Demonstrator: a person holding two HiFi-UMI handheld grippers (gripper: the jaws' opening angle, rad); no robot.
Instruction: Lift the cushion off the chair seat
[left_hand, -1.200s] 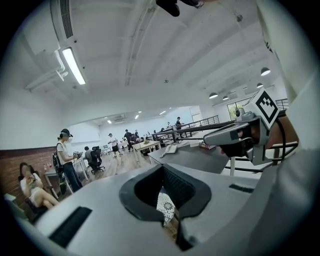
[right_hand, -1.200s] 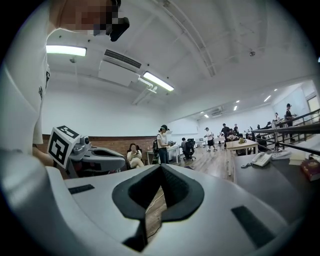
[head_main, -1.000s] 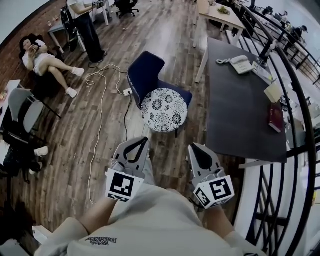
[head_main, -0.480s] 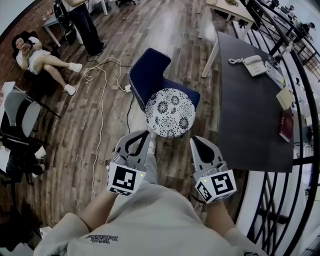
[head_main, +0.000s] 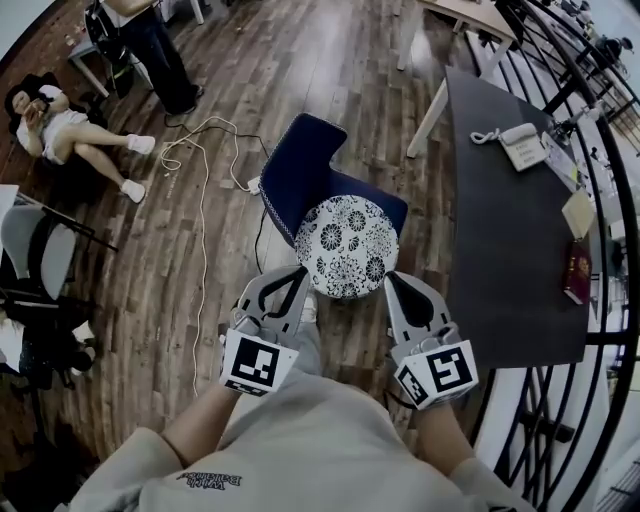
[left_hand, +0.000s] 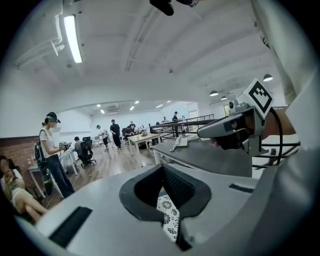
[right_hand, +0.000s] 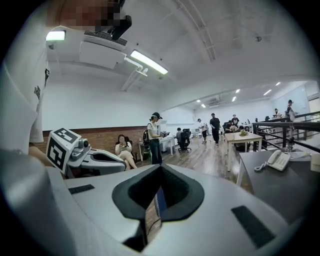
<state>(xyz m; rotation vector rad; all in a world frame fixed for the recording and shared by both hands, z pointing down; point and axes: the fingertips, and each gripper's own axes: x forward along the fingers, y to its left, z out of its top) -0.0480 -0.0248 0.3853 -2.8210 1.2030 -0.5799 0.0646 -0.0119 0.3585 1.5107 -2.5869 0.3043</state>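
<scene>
A round white cushion (head_main: 347, 245) with a dark flower print lies on the seat of a blue chair (head_main: 303, 168). Both grippers hover side by side just short of the cushion's near edge, touching nothing. My left gripper (head_main: 297, 273) is shut and empty, at the cushion's near-left rim. My right gripper (head_main: 393, 279) is shut and empty, at its near-right rim. In the left gripper view a strip of the cushion (left_hand: 168, 216) shows through the slit between the jaws. In the right gripper view a sliver of the blue chair (right_hand: 158, 202) shows the same way.
A dark table (head_main: 500, 230) with a phone (head_main: 522, 143) and a red book (head_main: 577, 277) stands right of the chair, against a black railing (head_main: 605, 130). A white cable (head_main: 203, 205) trails over the wood floor. A seated person (head_main: 55, 128) and an office chair (head_main: 40, 240) are at the left.
Both grippers have travelled forward together, and the chair with its cushion now lies much nearer their tips. Both stay shut.
</scene>
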